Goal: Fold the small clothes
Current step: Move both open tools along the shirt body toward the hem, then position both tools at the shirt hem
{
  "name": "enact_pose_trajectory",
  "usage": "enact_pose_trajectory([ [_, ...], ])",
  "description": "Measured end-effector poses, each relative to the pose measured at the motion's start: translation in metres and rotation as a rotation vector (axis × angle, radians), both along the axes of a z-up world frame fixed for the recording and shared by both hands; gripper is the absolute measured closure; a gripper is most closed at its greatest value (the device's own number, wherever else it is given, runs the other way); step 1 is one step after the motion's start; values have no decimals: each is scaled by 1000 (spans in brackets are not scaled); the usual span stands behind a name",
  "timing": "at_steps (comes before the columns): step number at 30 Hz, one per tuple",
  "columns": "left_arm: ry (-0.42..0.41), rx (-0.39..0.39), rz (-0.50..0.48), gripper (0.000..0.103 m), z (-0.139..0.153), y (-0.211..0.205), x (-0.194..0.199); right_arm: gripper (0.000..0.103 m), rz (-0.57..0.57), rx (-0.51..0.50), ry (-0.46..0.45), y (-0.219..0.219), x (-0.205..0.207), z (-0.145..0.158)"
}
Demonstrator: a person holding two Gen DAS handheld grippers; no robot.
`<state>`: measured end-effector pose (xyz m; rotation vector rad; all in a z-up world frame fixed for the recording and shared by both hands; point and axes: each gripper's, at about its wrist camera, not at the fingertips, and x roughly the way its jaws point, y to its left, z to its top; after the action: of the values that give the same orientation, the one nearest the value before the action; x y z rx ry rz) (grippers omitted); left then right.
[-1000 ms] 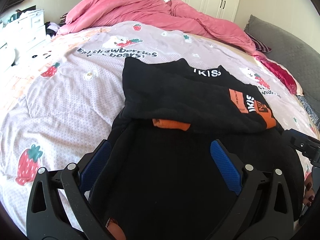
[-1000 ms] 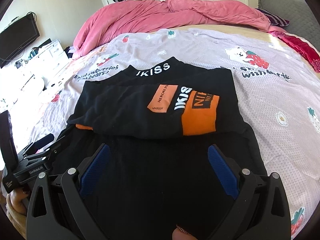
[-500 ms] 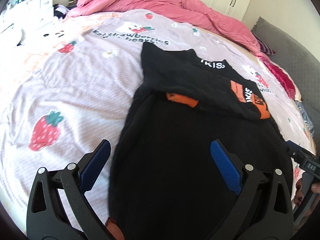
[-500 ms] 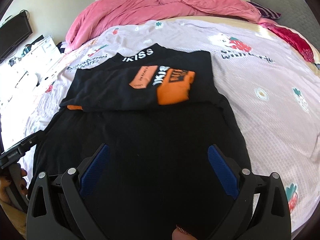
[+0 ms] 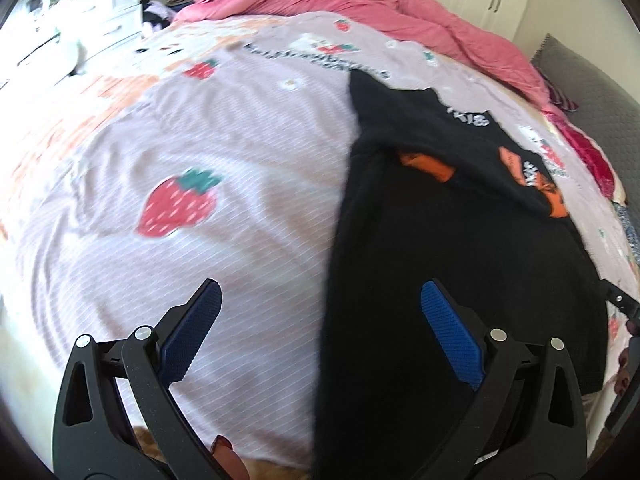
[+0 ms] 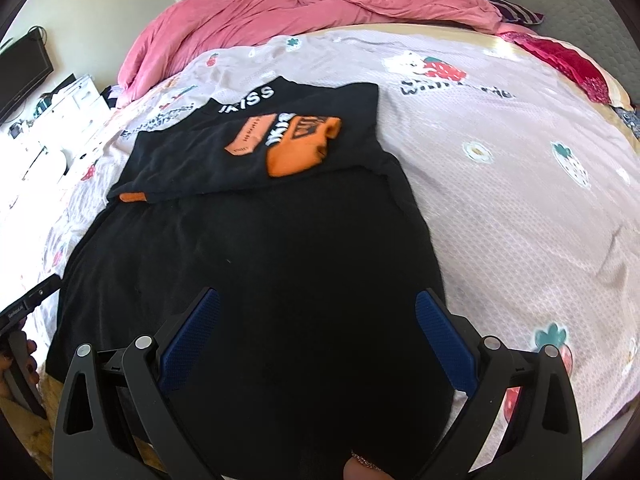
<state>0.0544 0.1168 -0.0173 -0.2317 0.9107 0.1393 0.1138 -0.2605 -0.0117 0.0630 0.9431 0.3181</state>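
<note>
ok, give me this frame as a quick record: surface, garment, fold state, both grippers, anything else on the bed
surface: lilac strawberry-print bed sheet
garment: black knit sweater with orange patches and white lettering, lying flat
fold state: sleeves folded across the upper body; lower half unfolded
left gripper: open, empty, straddling the sweater's left edge
right gripper: open, empty, over the lower part of the sweater
other: crumpled pink duvet at the far end of the bed
</note>
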Motion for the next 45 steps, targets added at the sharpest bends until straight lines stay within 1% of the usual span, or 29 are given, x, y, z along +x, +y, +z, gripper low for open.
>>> enact_pose_trajectory([
  [3, 24, -5, 2, 9, -8, 6, -10, 5, -9, 3, 11, -6, -3, -5],
  [6, 17, -53, -7, 9, -9, 12, -22, 5, -8, 13, 16, -9, -7, -7],
  [9, 24, -79, -19, 9, -9, 12, -30, 5, 3, 3, 13, -7, -10, -6],
  [12, 24, -145, -50, 9, -11, 9, -38, 5, 7, 7, 16, -8, -14, -7],
  [13, 27, -155, -55, 9, -13, 7, -39, 5, 7, 9, 16, -9, -15, -7],
  [17, 44, -174, -76, 9, -20, -1, -44, 5, 8, 13, 20, -11, -18, -8],
  [22, 41, -192, -97, 9, -21, -9, -45, 5, 10, 11, 21, -12, -21, -7],
  [25, 45, -203, -127, 10, -22, -18, -44, 5, 19, 7, 27, -13, -23, -7],
  [26, 45, -217, -140, 9, -22, -20, -44, 5, 26, 4, 29, -13, -24, -7],
  [27, 43, -264, -176, 10, -24, -24, -43, 5, 33, -1, 32, -13, -26, -8],
  [29, 48, -315, -203, 10, -28, -29, -43, 5, 38, 3, 40, -14, -29, -10],
  [32, 56, -273, -209, 9, -28, -39, -43, 5, 40, 18, 56, -20, -36, -11],
  [38, 59, -280, -204, 10, -29, -38, -41, 5, 27, 18, 100, -35, -48, -12],
  [41, 55, -285, -200, 10, -29, -37, -42, 5, 35, 57, 156, -46, -53, -19],
  [45, 54, -287, -196, 10, -29, -36, -43, 6, 46, 127, 185, -57, -63, -24],
])
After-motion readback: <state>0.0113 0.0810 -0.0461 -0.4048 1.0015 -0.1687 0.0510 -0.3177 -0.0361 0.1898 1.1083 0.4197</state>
